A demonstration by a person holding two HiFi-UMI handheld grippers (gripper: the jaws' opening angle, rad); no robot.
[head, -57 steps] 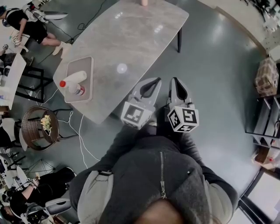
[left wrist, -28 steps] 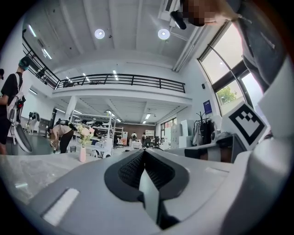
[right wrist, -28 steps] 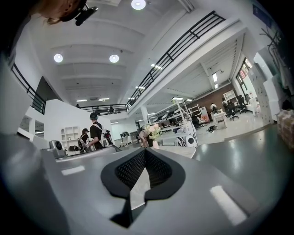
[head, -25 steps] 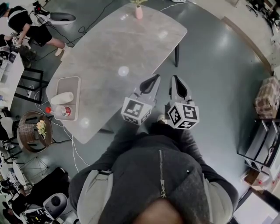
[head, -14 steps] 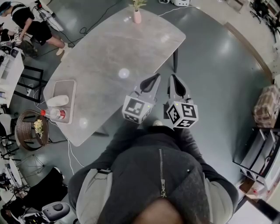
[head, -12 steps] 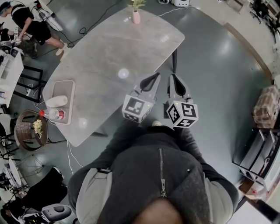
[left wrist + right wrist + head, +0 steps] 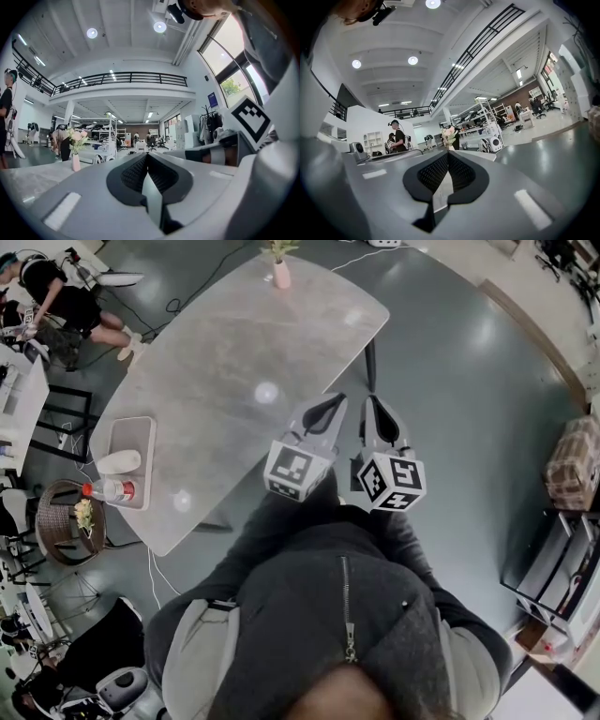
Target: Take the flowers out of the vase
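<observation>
A pink vase [image 7: 279, 275] with pale flowers [image 7: 277, 249] stands at the far end of the grey marble table [image 7: 234, 352]. My left gripper [image 7: 332, 401] and right gripper [image 7: 371, 401] hang side by side past the table's near right corner, far from the vase, both shut and empty. In the left gripper view, the vase [image 7: 75, 162] and flowers [image 7: 77, 138] sit small at the left, beyond the shut left gripper [image 7: 146, 156]. The right gripper view has the flowers [image 7: 450, 135] just above the shut right gripper [image 7: 448, 154].
A tray [image 7: 134, 430] at the table's left end holds a white bottle [image 7: 118, 462] and a red-capped bottle [image 7: 108, 490]. A wicker chair [image 7: 64, 521] stands beside it. A person [image 7: 56, 306] crouches at upper left. A box [image 7: 572, 460] and shelves [image 7: 553, 554] are at the right.
The view has drifted: the table and tray slid left and down in the picture, and the vase came into view at the top. Both grippers stayed together and shut.
</observation>
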